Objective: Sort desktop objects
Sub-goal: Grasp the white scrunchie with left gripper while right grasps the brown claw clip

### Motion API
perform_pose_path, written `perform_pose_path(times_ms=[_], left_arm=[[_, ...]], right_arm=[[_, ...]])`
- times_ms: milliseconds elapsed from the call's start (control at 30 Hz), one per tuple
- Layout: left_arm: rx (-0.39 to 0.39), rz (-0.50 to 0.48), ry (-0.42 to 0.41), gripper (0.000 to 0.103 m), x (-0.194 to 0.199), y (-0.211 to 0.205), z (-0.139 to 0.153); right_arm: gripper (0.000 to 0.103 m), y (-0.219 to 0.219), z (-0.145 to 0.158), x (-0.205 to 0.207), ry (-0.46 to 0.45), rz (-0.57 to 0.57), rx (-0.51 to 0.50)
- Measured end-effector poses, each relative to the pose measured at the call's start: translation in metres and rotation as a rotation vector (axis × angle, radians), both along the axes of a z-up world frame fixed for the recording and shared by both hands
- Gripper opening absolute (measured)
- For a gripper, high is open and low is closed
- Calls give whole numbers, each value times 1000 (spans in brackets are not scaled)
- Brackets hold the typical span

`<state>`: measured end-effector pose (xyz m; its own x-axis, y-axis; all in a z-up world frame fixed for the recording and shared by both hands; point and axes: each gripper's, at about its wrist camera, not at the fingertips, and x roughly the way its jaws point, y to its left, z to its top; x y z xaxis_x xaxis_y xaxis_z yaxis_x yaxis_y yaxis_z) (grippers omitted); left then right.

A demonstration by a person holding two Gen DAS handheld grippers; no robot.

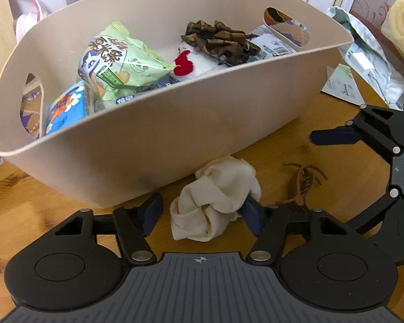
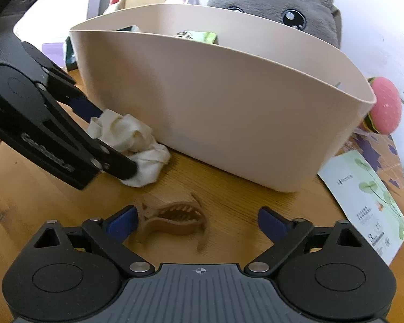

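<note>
Left wrist view: we note the left gripper (image 1: 202, 215) set down over a crumpled cream cloth (image 1: 215, 202) lying on the wooden table (image 1: 40, 215), just beside the near wall of the beige basket (image 1: 188, 123). The right-hand pad touches the cloth; the left-hand pad stands clear of it, so we record the jaws as parted and not yet gripping. The basket already holds a green snack bag (image 1: 115, 62), a blue carton (image 1: 67, 107) and a brown scrunchie (image 1: 218, 40). At three o'clock the right gripper (image 1: 334, 134) enters the view, with a brown hair claw (image 1: 304, 183) at about four o'clock of the cloth.

Right wrist view: the right gripper (image 2: 196, 223) stands wide and released, the hair claw (image 2: 172, 220) between its fingers, touching the left pad, nothing pressed. The left gripper (image 2: 113, 140) straddles the cloth (image 2: 132, 145) at ten o'clock.

Our judgement: the cloth is light, soft and compressible, and should be pinched across its bunched middle. The claw looks rigid, light and possibly brittle at the teeth; take it across its body.
</note>
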<state>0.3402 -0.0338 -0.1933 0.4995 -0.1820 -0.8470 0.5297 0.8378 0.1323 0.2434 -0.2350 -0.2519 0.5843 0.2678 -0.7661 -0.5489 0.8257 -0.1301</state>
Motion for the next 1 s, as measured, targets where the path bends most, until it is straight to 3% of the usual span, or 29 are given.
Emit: perform_pose_path(times_ms=[200,400,667,1000], left_arm=[[-11,-18,12,32,-4,0,2],[32,-35,-12,19,-11,-3,2],[16,-6,-48,19,-20,0,13],[1,-23,-45,19,-36,10,32]], right_arm=[[71,-3,2,-5,8,27,40],[46,6,6,-9,31,48,65],[46,5,10,-12,59,40,77],[46,-2,34,-24,23,53,121]])
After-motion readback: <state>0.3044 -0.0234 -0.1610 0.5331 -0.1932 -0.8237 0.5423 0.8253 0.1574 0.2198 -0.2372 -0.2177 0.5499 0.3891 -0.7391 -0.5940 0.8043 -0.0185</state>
